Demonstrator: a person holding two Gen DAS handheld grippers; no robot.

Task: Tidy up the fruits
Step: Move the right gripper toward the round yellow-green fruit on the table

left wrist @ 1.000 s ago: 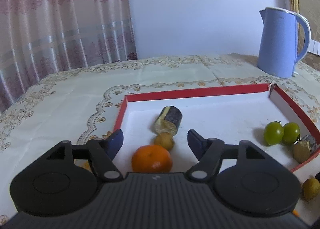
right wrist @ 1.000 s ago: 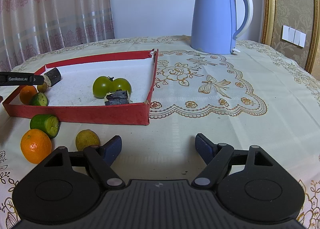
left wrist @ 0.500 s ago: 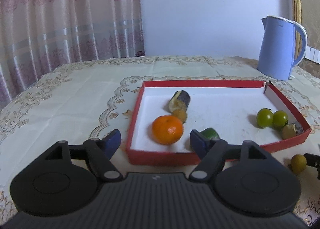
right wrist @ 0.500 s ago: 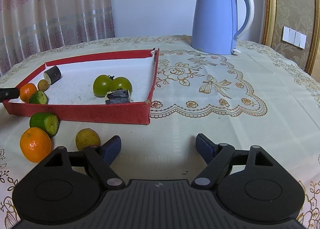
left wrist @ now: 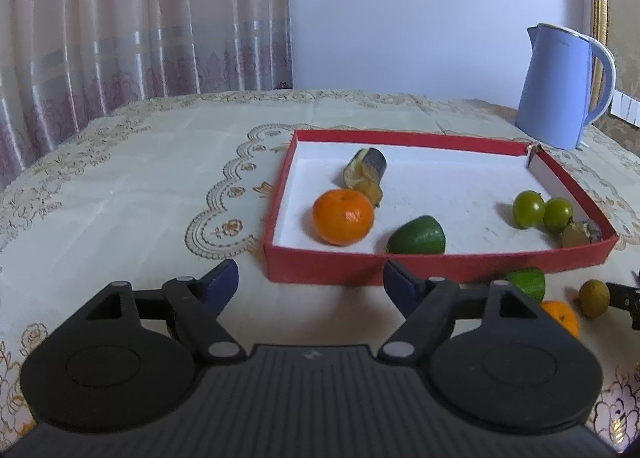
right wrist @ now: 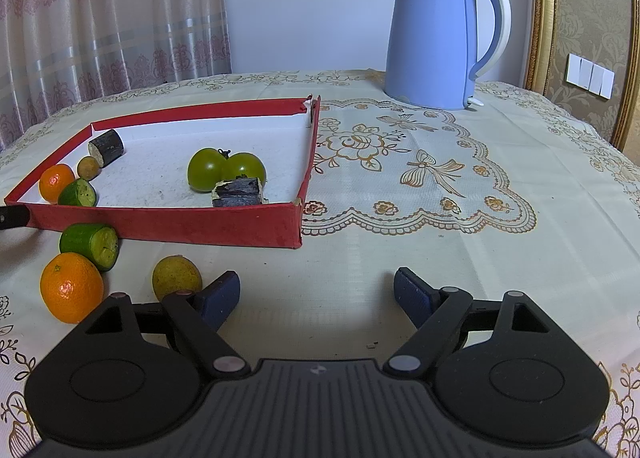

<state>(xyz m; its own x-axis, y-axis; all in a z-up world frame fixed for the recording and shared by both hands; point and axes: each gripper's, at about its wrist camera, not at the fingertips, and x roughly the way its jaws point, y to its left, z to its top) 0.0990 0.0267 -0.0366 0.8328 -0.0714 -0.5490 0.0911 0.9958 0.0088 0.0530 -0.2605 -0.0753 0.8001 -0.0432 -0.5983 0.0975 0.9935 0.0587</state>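
Observation:
A red tray (left wrist: 440,265) with a white floor holds an orange (left wrist: 343,216), a green cucumber piece (left wrist: 417,236), two green tomatoes (left wrist: 529,209) and dark-skinned pieces (left wrist: 366,172). My left gripper (left wrist: 312,278) hovers just before the tray's near wall, its jaws opening with nothing between them. On the cloth outside the tray (right wrist: 200,224) lie a second orange (right wrist: 71,286), a cut cucumber piece (right wrist: 91,244) and a yellow-green fruit (right wrist: 176,276). That fruit sits just left of my right gripper (right wrist: 316,292), which is open and empty over bare cloth.
A blue kettle (right wrist: 436,38) stands at the back right of the table, beyond the tray's far corner. A patterned tablecloth (right wrist: 440,186) covers the table. Curtains hang behind on the left. A tip of the left gripper (right wrist: 14,217) shows at the tray's left end.
My left gripper has drawn back out of the tray, leaving the orange inside, and its jaws stand wider. The right gripper has stayed in place.

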